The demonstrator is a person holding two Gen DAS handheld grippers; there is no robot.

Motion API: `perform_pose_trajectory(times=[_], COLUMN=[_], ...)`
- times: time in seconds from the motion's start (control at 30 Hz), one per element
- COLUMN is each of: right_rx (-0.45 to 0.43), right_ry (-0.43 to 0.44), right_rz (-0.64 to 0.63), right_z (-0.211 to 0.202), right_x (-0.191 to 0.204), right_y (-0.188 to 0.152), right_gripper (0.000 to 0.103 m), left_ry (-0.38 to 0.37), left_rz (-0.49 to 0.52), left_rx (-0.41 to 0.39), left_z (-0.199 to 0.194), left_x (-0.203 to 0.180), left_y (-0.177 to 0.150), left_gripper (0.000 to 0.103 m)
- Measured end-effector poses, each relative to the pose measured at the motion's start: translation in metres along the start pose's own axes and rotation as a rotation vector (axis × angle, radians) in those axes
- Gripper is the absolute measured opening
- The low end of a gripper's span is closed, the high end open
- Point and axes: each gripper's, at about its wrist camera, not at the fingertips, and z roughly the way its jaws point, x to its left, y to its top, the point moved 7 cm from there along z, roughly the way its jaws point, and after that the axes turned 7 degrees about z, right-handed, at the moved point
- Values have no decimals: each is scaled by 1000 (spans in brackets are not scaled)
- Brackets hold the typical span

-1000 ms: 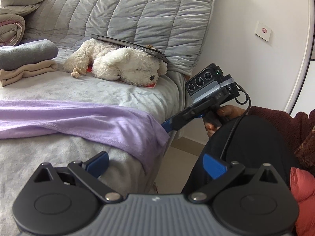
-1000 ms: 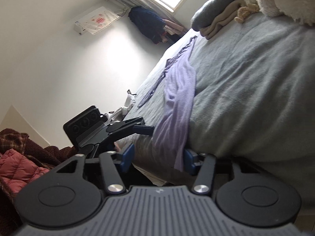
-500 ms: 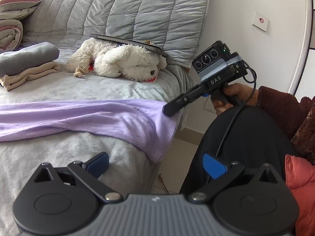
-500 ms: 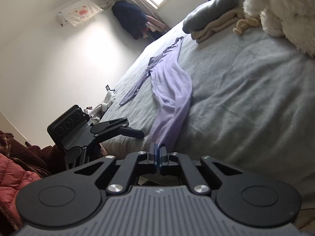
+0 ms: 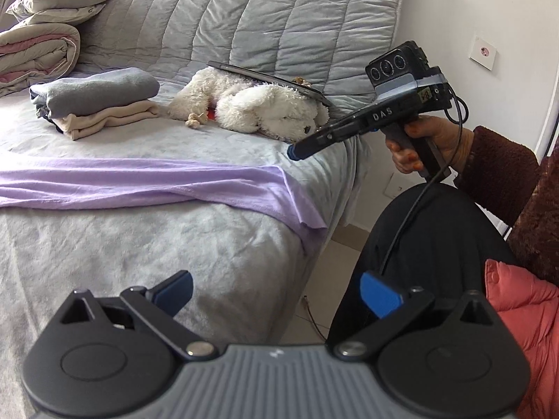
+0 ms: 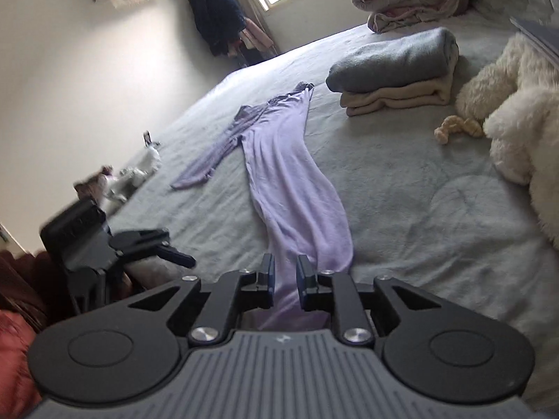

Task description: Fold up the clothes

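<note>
Change: the right gripper (image 5: pixel 297 150) has lifted away from the hem of the purple garment (image 5: pixel 146 183) and now hangs in the air above the bed corner, where half a second ago its tips were pinched shut down at the cloth.
Right gripper: in its own view the blue pads (image 6: pixel 268 274) stand a narrow gap apart with nothing between them; purple cloth shows beyond the gap, not clamped.
Left gripper: the left gripper (image 5: pixel 276 295) is spread wide and holds nothing, hovering over the near edge of the bed, much as it was a second ago.
Garment: the purple garment (image 6: pixel 290 181) lies stretched long across the grey bed (image 5: pixel 122 244), one sleeve flung out to the side, its hem draped over the bed's edge and hanging a little way down.
Edges: the bed corner drops off to bare floor (image 5: pixel 325 300) beside the person's dark trouser leg (image 5: pixel 429 248).
Open room: a broad stretch of grey cover lies free on both sides of the garment.
Neighbours: a folded stack (image 6: pixel 394 70), grey on beige, sits well apart from the garment towards the headboard, and the white plush dog (image 5: pixel 265 111) lies next to it, with a flat dark thing resting on top.
Writing: the letters "DAS" read clearly on the right gripper's side; a small tag further back is too small to read.
</note>
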Motion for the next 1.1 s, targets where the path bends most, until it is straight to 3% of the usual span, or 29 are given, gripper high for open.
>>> perform_pose_trajectory(times=[0.13,0.2,0.23,0.4,0.6,0.73,0.9,1.0,1.1], right_rx=[22,37,44,73,216,261,250,166,108], right_ry=[-114,-161,-190,-235,-313,-366,-548,-609,-599], right_rz=[-230,-291,-313,-485,-672,-642,-544,-443,-365], right_z=[0,4,7,25,61,56,25,9,4], right_x=[16,21,24,45,47,27,-8,-17,-17], right_y=[-20,-26,-27,-32,-46,-51,-54,-50,-50], right_gripper=[20,35,48,49,49,49,49,51,57], left_ry=[-5,-8,-9,-13,-9,-12,-13,-13,-13], left_rz=[10,15,18,32,40,34,26,26,27], left_rx=[4,6,7,14,24,23,18,17,14], left_z=[2,3,4,6,7,5,6,6,5], left_x=[-4,-6,-7,-12,-14,-13,-12,-13,-14], left_y=[0,0,0,-1,-3,-4,-4,-3,-2], left_gripper=[102,102,102,102,102,102,102,102,102])
